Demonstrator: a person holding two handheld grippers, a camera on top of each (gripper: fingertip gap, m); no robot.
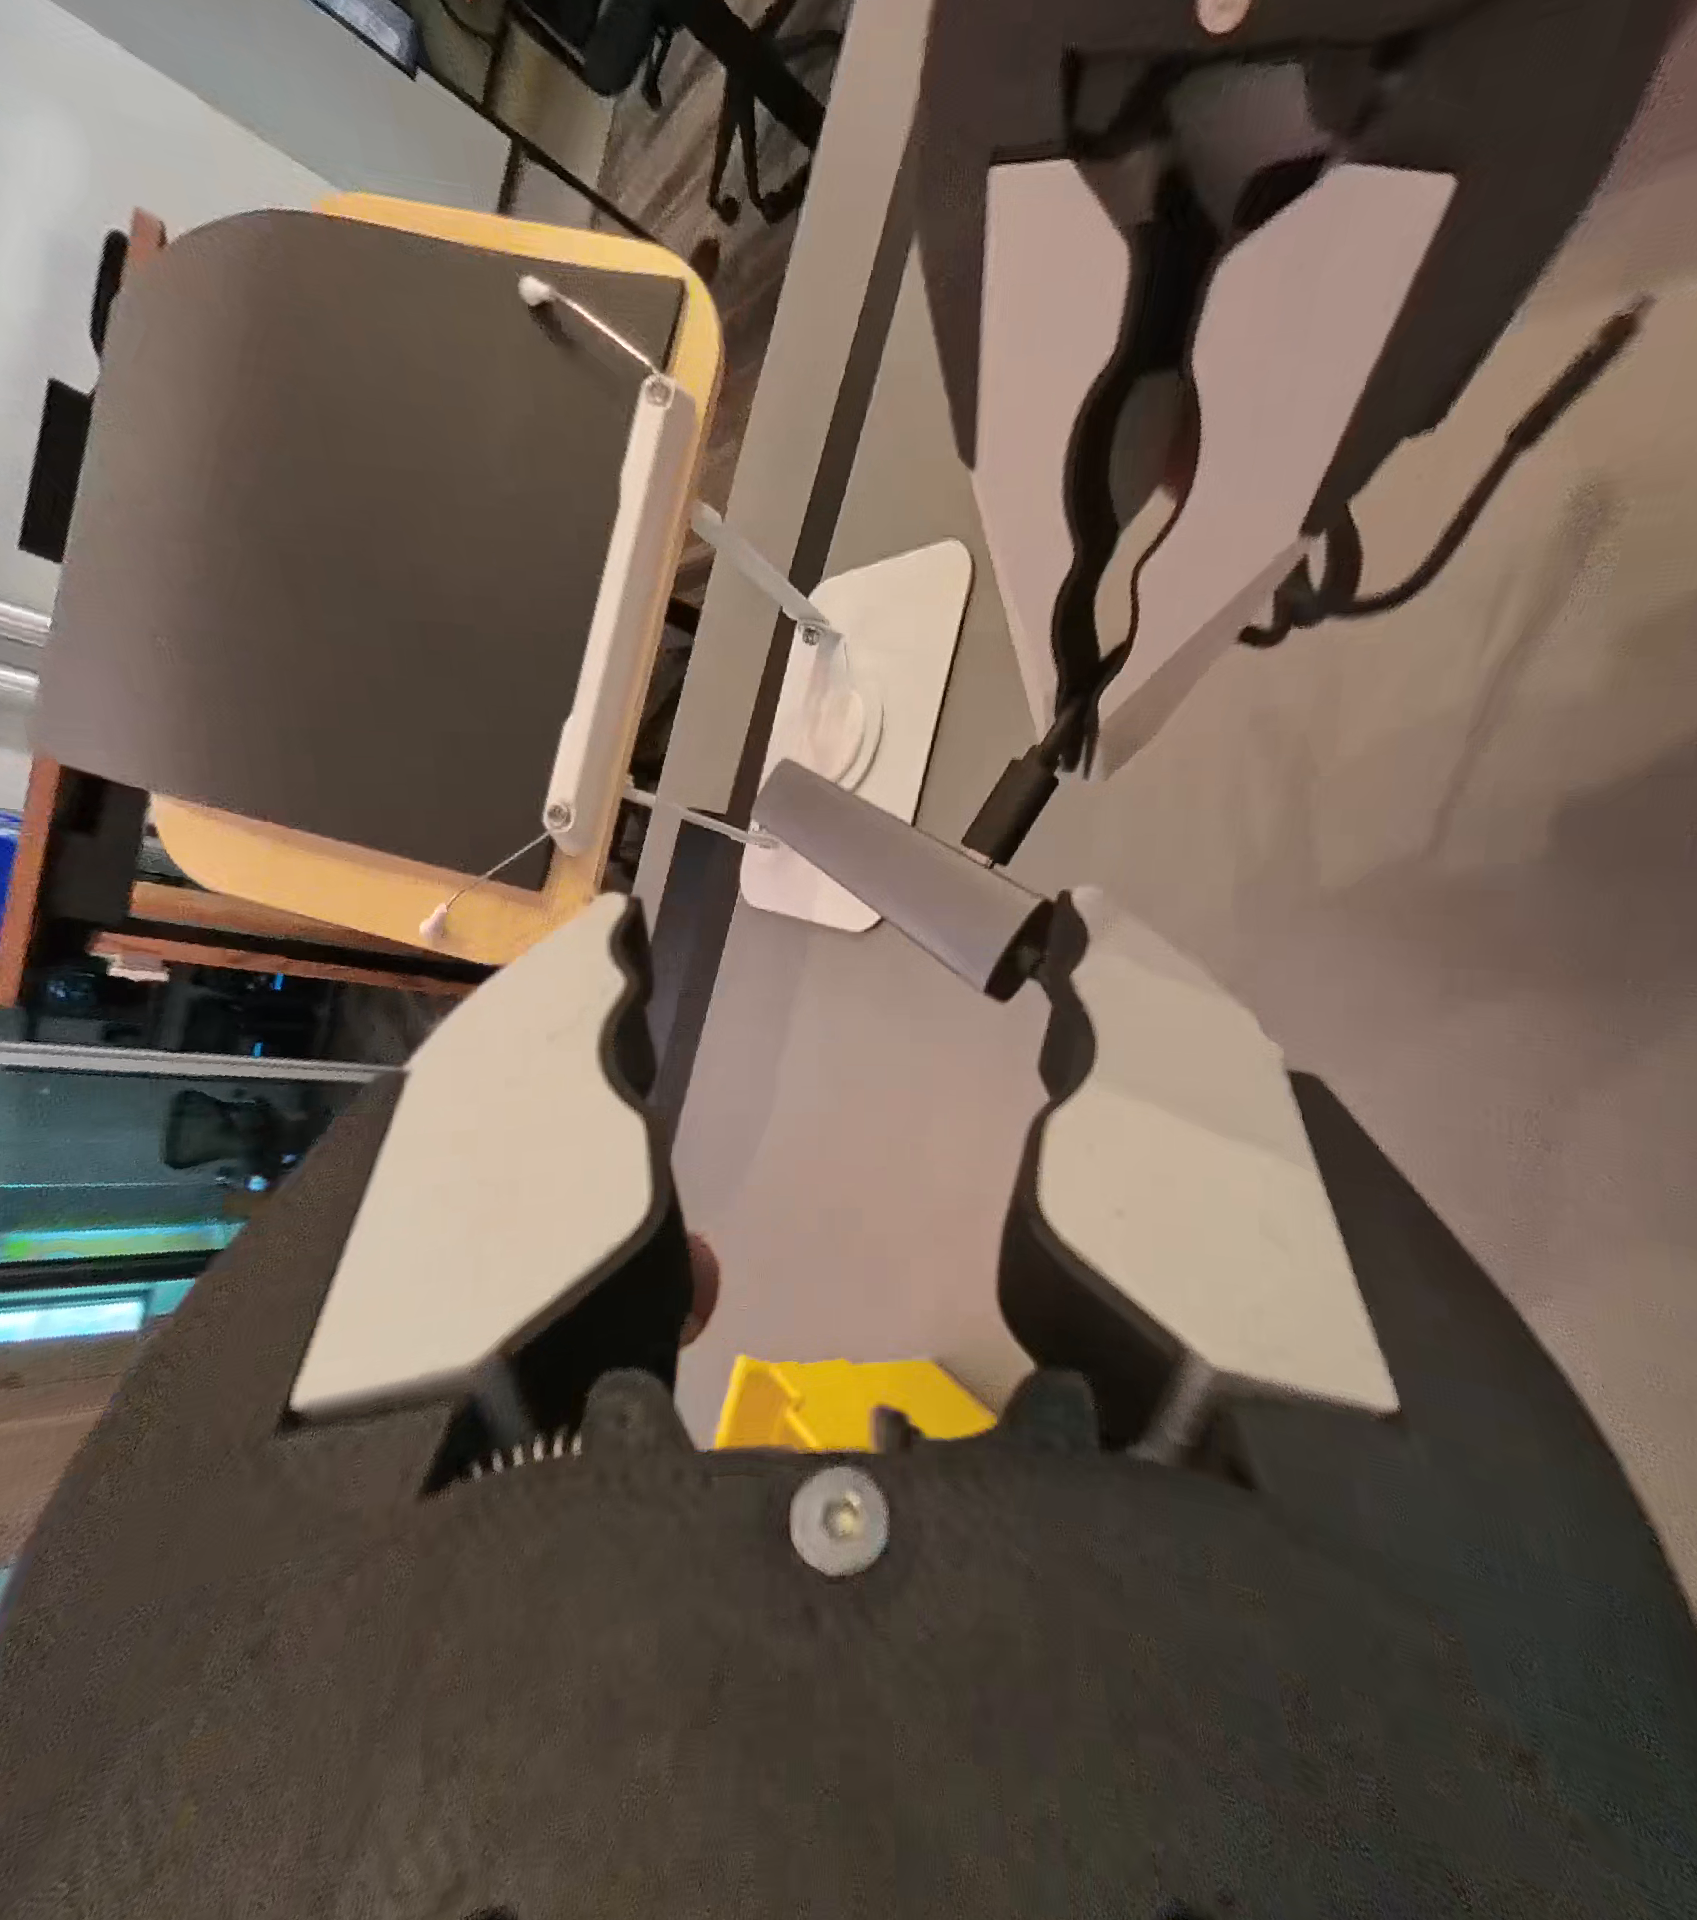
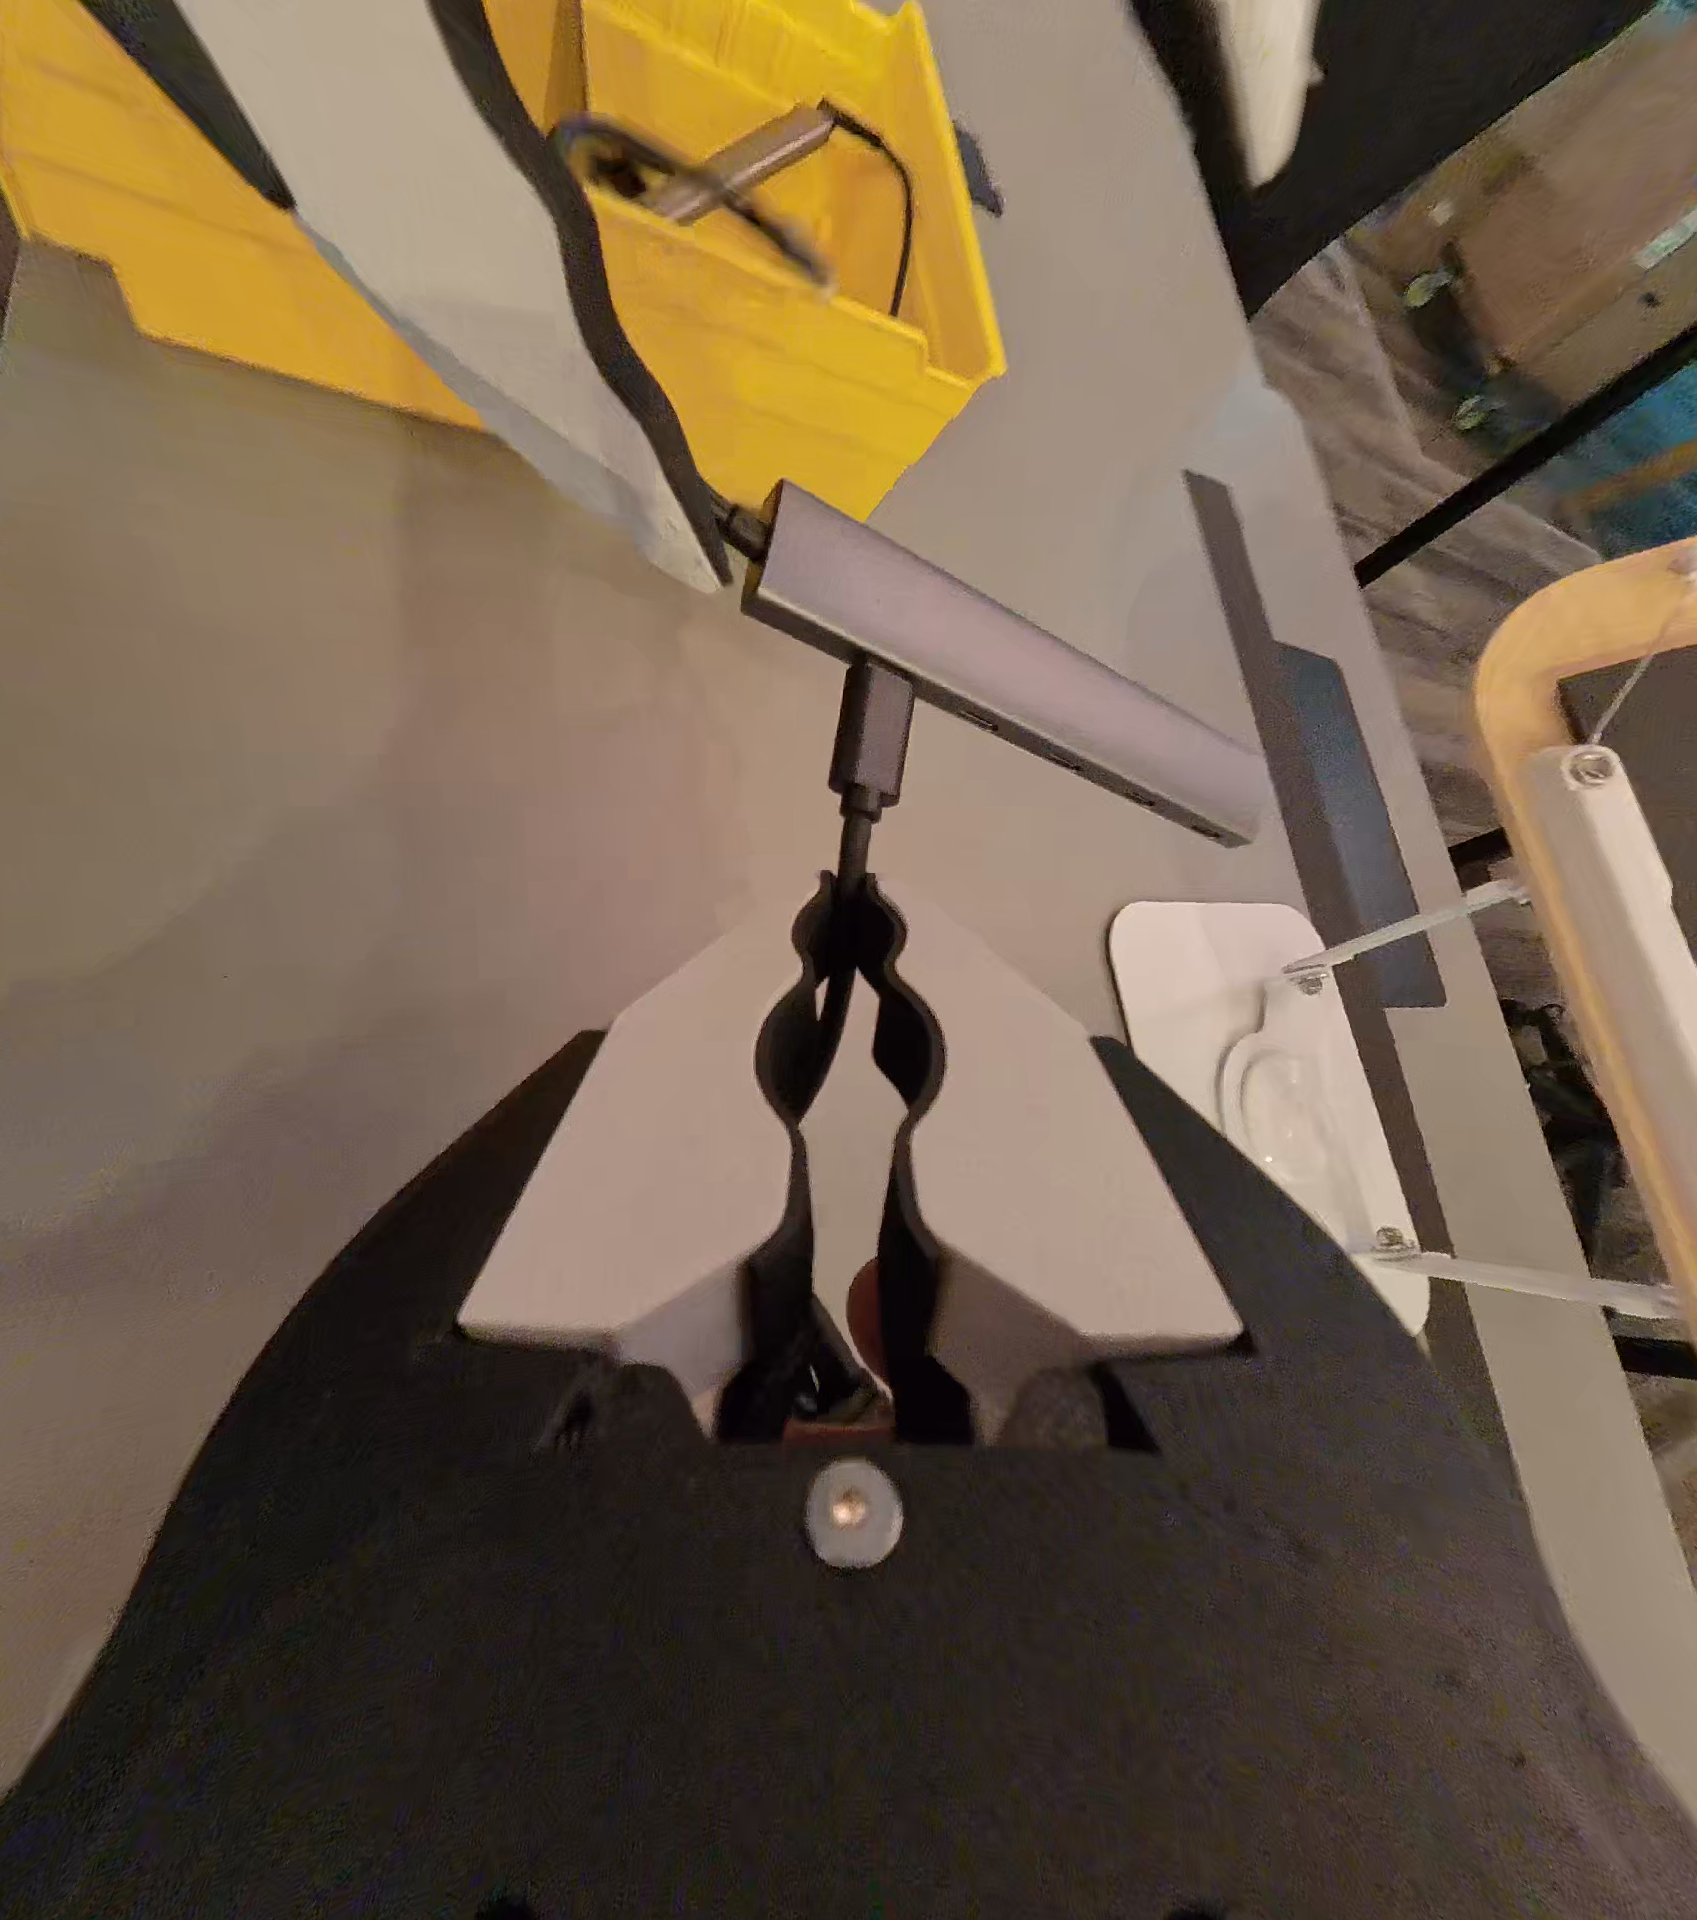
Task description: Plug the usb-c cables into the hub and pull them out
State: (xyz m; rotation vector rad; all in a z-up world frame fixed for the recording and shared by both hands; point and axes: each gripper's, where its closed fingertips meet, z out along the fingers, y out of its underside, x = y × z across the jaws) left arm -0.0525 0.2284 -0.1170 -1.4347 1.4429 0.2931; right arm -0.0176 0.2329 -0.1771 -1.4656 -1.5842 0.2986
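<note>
A grey bar-shaped hub [image 2: 1000, 665] lies over the grey table [image 2: 304, 727]. A black USB-C plug [image 2: 870, 748] sits in a side port of the hub. My right gripper [image 2: 849, 925] is shut on the plug's black cable [image 2: 854, 852] just behind the plug. My left gripper [image 1: 844, 920] is open wide, and its right fingertip [image 1: 1062, 935] touches the near end of the hub [image 1: 896, 873]. In the left wrist view the right gripper [image 1: 1083, 686] reaches in from above with the plug [image 1: 1015, 800]. The cable's loose end [image 1: 1509, 447] trails to the right.
A yellow bin [image 2: 771, 343] behind the hub holds another grey adapter [image 2: 740, 166] and a black cable. A white mount plate [image 2: 1187, 997] with clear brackets sits at the table edge. It carries a wood-framed black panel [image 1: 356, 540] beyond the table.
</note>
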